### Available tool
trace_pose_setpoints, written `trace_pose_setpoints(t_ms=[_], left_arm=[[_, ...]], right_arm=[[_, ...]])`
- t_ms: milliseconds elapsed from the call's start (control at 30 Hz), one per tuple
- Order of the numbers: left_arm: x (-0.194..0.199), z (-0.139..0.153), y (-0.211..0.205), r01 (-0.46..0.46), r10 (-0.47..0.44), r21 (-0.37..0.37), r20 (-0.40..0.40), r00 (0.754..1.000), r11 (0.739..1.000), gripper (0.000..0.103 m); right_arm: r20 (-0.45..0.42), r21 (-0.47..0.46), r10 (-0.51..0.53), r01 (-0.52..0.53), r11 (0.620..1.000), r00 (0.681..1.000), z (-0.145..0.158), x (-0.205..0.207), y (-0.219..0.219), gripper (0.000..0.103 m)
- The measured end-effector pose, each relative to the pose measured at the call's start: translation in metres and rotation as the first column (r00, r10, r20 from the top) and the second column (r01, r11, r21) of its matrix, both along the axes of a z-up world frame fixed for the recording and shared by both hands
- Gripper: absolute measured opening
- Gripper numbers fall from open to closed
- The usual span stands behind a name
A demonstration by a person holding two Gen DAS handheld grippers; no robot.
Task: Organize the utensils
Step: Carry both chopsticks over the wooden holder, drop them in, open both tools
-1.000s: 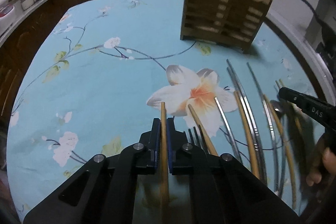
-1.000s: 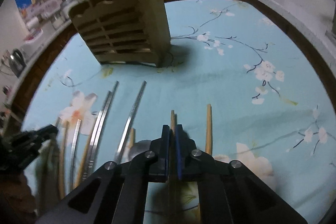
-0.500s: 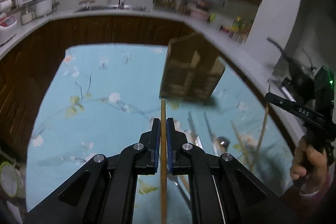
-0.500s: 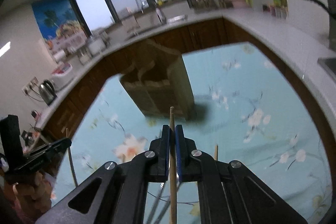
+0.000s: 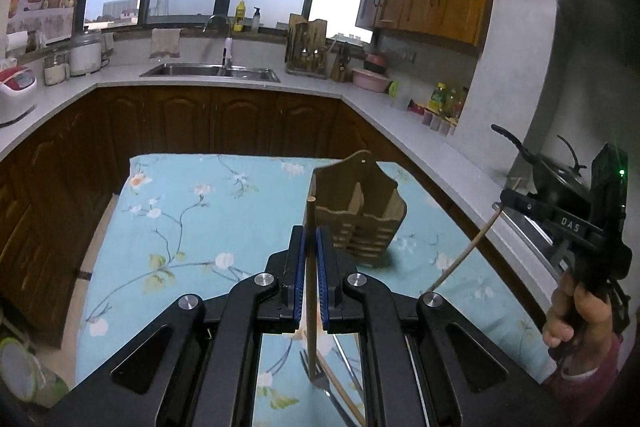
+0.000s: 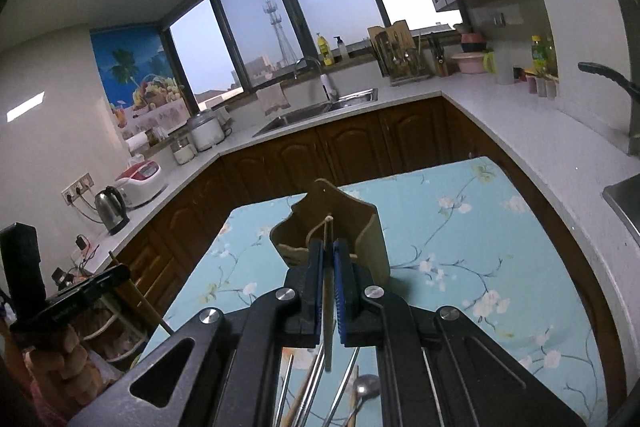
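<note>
Nearest in the left wrist view, the left tool point(image 5: 310, 247) is clamped on a wooden chopstick point(image 5: 309, 223), which runs straight up between the blue pads and pokes out beyond their tips. Below that tool, a fork point(image 5: 320, 381) and other loose utensils lie on the table point(image 5: 180, 227), which is covered in a pale blue cloth printed with white blossoms.

In the right wrist view, the right tool point(image 6: 328, 259) is likewise clamped on a second chopstick point(image 6: 329, 227), held lengthwise between its pads. Under it lie a spoon point(image 6: 366, 387) and several metal and wooden sticks on the same cloth.

Beyond both tools, farther along the table, stands a wooden utensil holder point(image 5: 358, 211) with slatted sides and open compartments at the top; both chopstick tips appear in front of it.

At the left view's right edge, a hand point(image 5: 580, 315) grips the right tool's handle.

Farthest back, a kitchen counter with a sink point(image 5: 212, 71) runs beneath tall windows.
</note>
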State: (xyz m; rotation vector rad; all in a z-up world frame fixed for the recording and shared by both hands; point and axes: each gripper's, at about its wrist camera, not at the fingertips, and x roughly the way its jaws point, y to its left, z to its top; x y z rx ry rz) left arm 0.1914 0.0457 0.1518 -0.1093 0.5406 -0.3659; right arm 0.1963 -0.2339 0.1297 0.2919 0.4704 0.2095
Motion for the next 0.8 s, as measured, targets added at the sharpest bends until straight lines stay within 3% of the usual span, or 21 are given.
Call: trace_pose_setpoints(t_ms=[300,500,667,800], left_arm=[[0.022,0.018,-0.008,-0.004,0.007,-0.041,0.063,0.998,0.999,0.005],[0.053,0.049,-0.018,0.004,0.007,-0.082,0.142,0.990,0.997,0.005],[0.087,0.072,-0.030,0.004,0.018,-0.107,0.203,0.979,0.994,0.005],[0.122,0.072,-0.043,-0.006,0.032,-0.119,0.221,0.975,0.993,0.005]], right_arm=[[0.029,0.008,-0.003,0.003,1.000,1.000,0.012,0.012,-0.003,0.005],[0.119,0.024,-0.026,0.023,0.999,0.993,0.042,0.030,-0.009,0.005],[0.179,0.044,-0.078,0.072,0.996,0.981,0.066,0.060,-0.017,0.005],[0.177,0.058,-0.104,0.095,0.994,0.979,0.061,0.090,-0.023,0.005]])
